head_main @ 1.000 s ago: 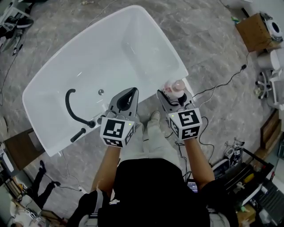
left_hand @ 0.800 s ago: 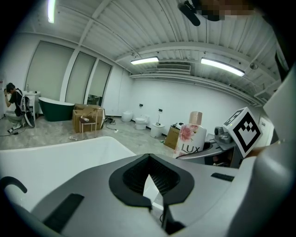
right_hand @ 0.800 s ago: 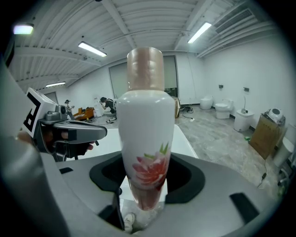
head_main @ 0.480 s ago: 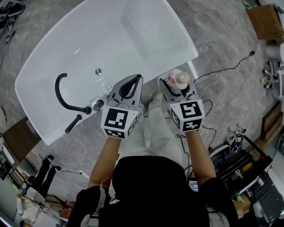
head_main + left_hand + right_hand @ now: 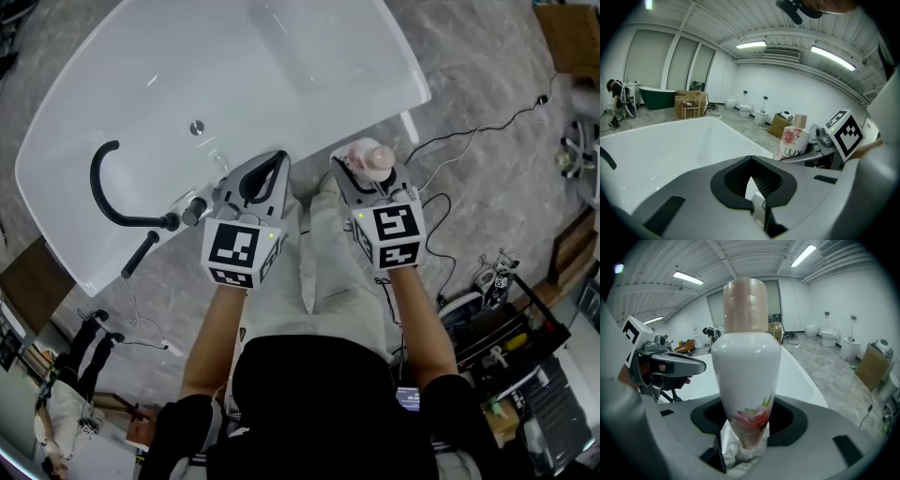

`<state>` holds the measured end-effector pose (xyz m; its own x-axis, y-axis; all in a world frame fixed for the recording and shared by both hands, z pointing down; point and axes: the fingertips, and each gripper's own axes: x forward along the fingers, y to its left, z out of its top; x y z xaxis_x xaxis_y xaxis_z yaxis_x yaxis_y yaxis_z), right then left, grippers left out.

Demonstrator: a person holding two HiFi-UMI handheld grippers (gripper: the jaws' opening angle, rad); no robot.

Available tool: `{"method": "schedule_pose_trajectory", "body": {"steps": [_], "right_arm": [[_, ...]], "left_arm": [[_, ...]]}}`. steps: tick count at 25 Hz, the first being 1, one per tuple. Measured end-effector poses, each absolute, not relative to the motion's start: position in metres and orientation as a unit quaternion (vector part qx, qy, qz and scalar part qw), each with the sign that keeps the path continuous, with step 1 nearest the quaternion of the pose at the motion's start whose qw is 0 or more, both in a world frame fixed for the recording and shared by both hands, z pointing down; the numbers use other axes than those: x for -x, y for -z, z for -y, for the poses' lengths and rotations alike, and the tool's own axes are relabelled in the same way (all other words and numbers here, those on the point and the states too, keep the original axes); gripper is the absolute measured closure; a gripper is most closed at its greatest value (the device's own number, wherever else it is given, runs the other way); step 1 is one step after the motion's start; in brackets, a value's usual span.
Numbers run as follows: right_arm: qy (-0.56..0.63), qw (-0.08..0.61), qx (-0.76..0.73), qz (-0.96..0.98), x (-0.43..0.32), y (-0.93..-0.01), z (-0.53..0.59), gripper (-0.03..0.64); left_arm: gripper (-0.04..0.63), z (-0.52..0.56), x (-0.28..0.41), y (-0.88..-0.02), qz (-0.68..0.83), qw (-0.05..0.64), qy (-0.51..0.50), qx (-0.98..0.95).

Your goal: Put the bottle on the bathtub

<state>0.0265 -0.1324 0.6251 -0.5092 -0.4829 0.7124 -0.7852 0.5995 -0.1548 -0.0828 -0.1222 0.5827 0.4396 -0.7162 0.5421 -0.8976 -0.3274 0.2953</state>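
Note:
A white bottle (image 5: 747, 376) with a pink flower print and a tan cap stands upright between the jaws of my right gripper (image 5: 367, 174), which is shut on it. In the head view the bottle (image 5: 368, 160) hangs just off the near rim of the white bathtub (image 5: 309, 94), close to its right corner. From the left gripper view the same bottle (image 5: 791, 142) shows at the right. My left gripper (image 5: 258, 180) is shut with nothing in it, held over the tub's near rim beside the black faucet (image 5: 117, 202).
A black cable (image 5: 478, 141) runs over the grey marble floor right of the tub. A cardboard box (image 5: 567, 28) sits at the far right, and a cluttered black rack (image 5: 511, 337) stands near my right side. My legs and shoes are below the grippers.
The tub has slid further left and up in the head view as I shifted. Both grippers keep their places before me, the right one still holding the bottle.

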Motion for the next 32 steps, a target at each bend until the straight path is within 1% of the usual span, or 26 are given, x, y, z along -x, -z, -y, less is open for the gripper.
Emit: {"method": "schedule_pose_trajectory", "body": {"steps": [14, 32], "right_arm": [[-0.238, 0.338, -0.361, 0.836, -0.013, -0.714, 0.143, 0.373], [-0.211, 0.344, -0.347, 0.846, 0.016, -0.743, 0.161, 0.372]], "left_arm": [[0.583, 0.105, 0.085, -0.644, 0.504, 0.314, -0.181, -0.784], [0.583, 0.095, 0.091, -0.673, 0.503, 0.332, -0.185, -0.777]]}}
